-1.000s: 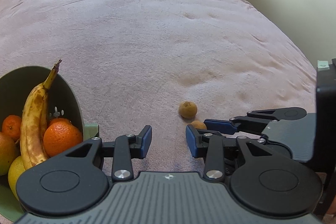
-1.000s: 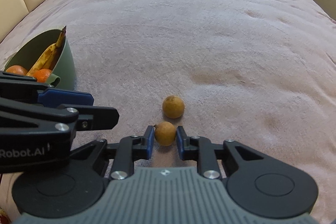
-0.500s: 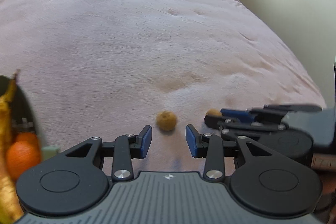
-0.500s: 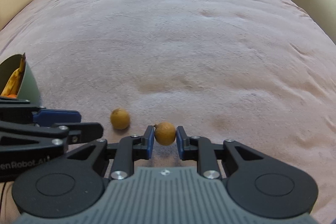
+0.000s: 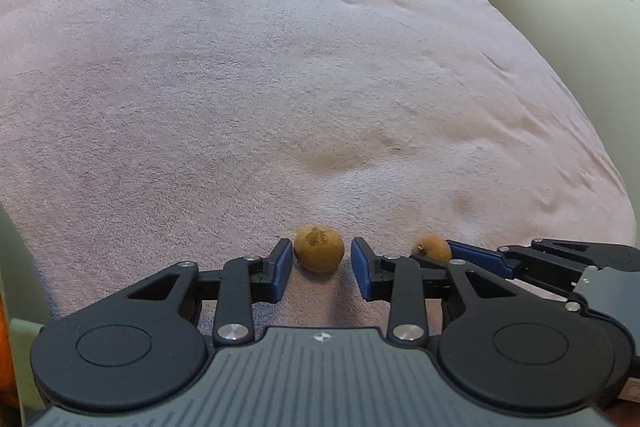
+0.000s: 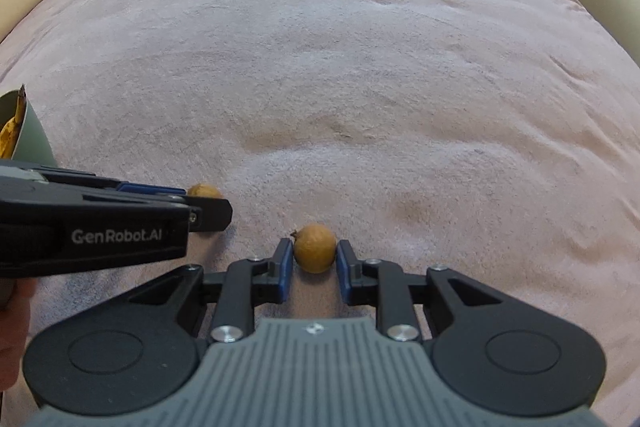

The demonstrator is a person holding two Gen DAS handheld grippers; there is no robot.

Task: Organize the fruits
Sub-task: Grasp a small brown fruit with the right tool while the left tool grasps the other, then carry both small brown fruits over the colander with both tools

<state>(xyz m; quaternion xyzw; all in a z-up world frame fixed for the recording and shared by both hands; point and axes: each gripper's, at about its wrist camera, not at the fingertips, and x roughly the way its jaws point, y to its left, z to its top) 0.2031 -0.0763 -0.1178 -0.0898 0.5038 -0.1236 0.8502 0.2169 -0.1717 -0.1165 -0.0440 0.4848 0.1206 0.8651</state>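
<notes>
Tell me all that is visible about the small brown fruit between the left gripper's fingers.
The small brown fruit is round, dull tan, with a rough scar on top. It rests on the pink blanket, between the blue pads of the left gripper, whose jaws are closing; a narrow gap remains at the right pad.

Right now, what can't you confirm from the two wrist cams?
- Green bowl: cut off by the left edge in both views; only a banana tip shows, the rest of its contents are hidden.
- Left-hand fruit: between the closing left gripper pads; a gap shows at the right pad, contact at the left is unclear.
- Right-hand fruit: clamped by the right gripper; whether it clears the blanket is unclear.
</notes>
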